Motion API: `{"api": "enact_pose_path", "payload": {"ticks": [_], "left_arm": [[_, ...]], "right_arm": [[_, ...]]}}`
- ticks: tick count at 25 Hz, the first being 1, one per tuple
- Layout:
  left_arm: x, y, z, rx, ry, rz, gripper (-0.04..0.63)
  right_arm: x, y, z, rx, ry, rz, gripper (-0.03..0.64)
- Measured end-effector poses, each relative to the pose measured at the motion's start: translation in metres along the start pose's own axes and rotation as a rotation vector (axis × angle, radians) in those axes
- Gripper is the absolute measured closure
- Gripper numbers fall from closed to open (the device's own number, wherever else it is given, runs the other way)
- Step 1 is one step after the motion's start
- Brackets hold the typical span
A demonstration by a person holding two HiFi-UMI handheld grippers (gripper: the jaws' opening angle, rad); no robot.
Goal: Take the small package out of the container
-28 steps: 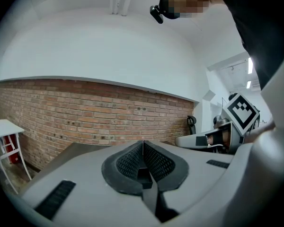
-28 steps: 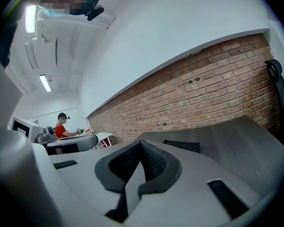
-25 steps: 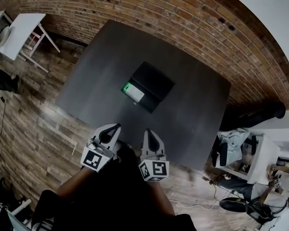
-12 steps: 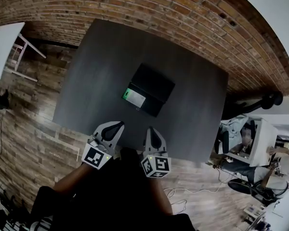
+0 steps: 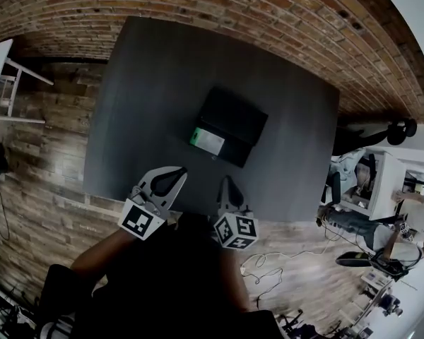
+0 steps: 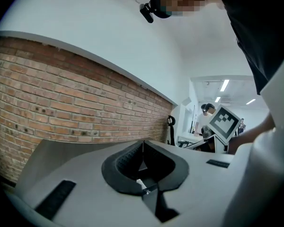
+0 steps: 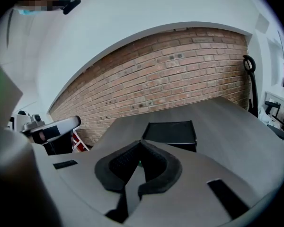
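In the head view, a dark table (image 5: 148, 83) is seen against a brick wall (image 5: 198, 6), with wooden floor (image 5: 42, 147) along its left edge. A black container (image 5: 234, 119) is set near the middle of the table, turned at an angle to its edges. The small package (image 5: 208, 140), white with a green end, is seen lying in the container along the side that faces the table's near edge. Both grippers are held side by side over the near edge, well apart from the container. The left gripper (image 5: 178, 171) and the right gripper (image 5: 228, 182) are both pointed toward the container.

In the left gripper view, the jaws of the left gripper (image 6: 143, 144) are seen pressed together at their tips, with nothing held between them. The right gripper's marker cube (image 6: 224, 121) is seen at the right, and the brick wall (image 6: 61, 103) fills the left.

In the right gripper view, the jaws of the right gripper (image 7: 141, 142) are likewise seen closed tip to tip and empty. The container (image 7: 173, 132) is seen just beyond them on the table (image 7: 227, 122).
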State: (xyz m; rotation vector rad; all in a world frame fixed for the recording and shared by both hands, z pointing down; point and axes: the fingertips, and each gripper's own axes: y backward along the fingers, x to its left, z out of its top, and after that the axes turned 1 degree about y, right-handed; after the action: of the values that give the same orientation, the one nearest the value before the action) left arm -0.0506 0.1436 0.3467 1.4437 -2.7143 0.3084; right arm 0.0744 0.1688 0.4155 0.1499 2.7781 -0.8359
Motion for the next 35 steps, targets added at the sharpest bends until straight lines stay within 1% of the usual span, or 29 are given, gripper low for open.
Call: {"api": "enact_pose_path", "payload": {"ticks": [4,10,14,17,21,26,30,35], "left_arm": [[0.009,-0.005,-0.008,0.021,-0.006,-0.051,0.56],[0.009,-0.02,-0.018,0.054,0.006,-0.073,0.56],[0.01,-0.035,-0.034,0.092,0.01,-0.075,0.56],[0.012,-0.049,-0.046,0.11,0.035,-0.067,0.56],[0.012,-0.066,-0.06,0.159,0.049,-0.074,0.56],[0.016,-0.086,-0.071,0.178,0.072,-0.069,0.56],[0.016,-0.098,-0.082,0.213,0.107,-0.058,0.56],[0.024,-0.112,-0.092,0.223,0.135,-0.041,0.56]], "right_arm": [[-0.001,-0.017,-0.011,0.054,-0.033,-0.025,0.592],[-0.024,-0.037,-0.03,0.134,-0.043,-0.046,0.591],[-0.037,-0.055,-0.043,0.184,-0.063,-0.028,0.586],[-0.046,-0.07,-0.048,0.22,-0.066,-0.011,0.571],[-0.06,-0.092,-0.057,0.268,-0.081,0.001,0.551],[-0.071,-0.115,-0.064,0.318,-0.09,0.024,0.543],[-0.081,-0.127,-0.072,0.357,-0.093,0.039,0.54],[-0.087,-0.142,-0.078,0.394,-0.097,0.052,0.54]]}}
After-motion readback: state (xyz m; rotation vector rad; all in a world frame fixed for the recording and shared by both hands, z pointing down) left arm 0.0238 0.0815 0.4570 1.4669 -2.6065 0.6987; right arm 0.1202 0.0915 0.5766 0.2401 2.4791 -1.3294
